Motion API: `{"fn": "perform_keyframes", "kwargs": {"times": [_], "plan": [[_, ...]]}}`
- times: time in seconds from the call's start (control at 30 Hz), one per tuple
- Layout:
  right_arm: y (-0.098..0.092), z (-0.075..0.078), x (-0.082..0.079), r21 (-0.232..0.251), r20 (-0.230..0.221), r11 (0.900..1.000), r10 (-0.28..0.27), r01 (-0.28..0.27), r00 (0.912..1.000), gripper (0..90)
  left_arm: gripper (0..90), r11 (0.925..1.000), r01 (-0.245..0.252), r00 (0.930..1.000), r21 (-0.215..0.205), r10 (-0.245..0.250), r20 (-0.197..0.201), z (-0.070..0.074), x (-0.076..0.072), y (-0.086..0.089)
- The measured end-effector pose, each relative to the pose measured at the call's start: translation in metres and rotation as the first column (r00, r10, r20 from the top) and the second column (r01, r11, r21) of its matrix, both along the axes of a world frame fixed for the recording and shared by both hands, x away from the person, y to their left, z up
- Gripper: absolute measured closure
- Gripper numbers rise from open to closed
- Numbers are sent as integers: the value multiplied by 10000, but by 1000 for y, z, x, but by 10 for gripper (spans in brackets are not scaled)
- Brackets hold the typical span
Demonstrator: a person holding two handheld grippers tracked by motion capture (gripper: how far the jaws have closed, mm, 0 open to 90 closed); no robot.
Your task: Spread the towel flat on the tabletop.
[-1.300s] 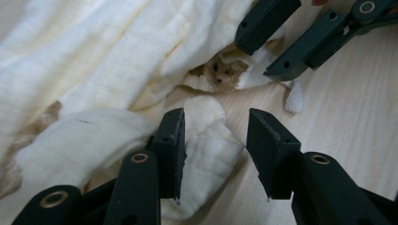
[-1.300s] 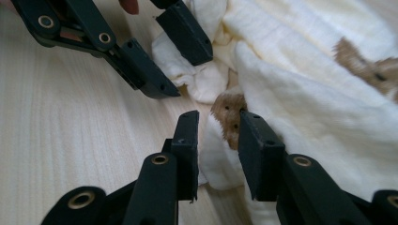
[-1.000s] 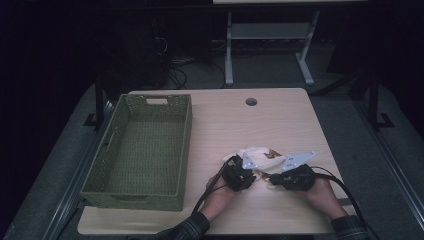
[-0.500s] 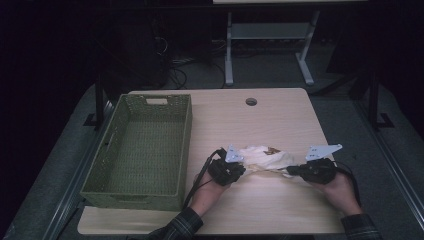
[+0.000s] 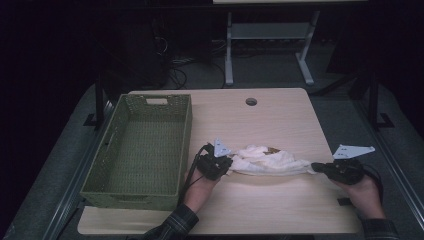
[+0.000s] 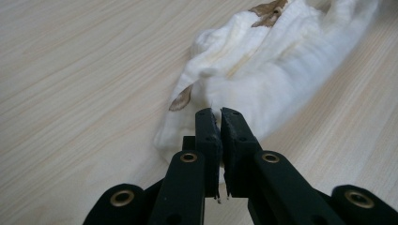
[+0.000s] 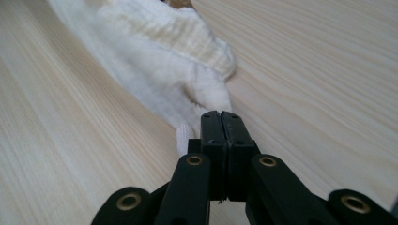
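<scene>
Cloth point(image 5: 265, 161): white, stretched left to right across the near half of the table point(image 5: 280, 115)
Left gripper point(image 5: 226, 165): pinching the cloth's left end
Right gripper point(image 5: 316, 169): pinching its right end
Basket point(image 5: 186, 145): green, left of the cloth

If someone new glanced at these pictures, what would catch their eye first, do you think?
Probably the white cloth, stretched across the near half of the table between the left gripper and the right gripper, each shut on one end. After that, the empty green woven basket along the table's left edge.
</scene>
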State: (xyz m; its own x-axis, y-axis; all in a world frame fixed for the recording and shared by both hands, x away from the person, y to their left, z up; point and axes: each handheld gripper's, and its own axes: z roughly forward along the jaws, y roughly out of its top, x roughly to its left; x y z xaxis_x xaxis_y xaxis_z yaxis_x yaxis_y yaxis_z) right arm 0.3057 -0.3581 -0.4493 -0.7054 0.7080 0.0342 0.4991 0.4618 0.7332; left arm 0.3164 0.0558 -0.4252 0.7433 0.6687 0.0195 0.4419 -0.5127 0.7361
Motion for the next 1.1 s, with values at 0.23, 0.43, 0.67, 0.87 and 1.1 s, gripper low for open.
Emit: {"fn": "perform_keyframes", "kwargs": {"times": [0.23,0.43,0.67,0.87,1.1], "plan": [[-4,0,-12,198,-29,9997,173,-172,9998,885,855,9998,218,9989,-24,-219,-411,-3,-17,1],[3,-3,-25,187,-183,9981,586,-582,9981,884,854,9998,202,9971,65,-197,-735,-6,-35,5],[11,-4,-38,326,-265,9935,1096,-1087,9936,782,768,9996,281,9963,81,-273,-820,-8,-49,6],[19,6,-31,556,77,9912,1202,-1205,9927,706,691,9985,50,9987,-546,-78,-509,5,-40,6],[36,10,-11,856,56,9831,1617,-1616,9868,711,689,9979,286,9982,-585,-316,-517,0,-21,-4]]}}
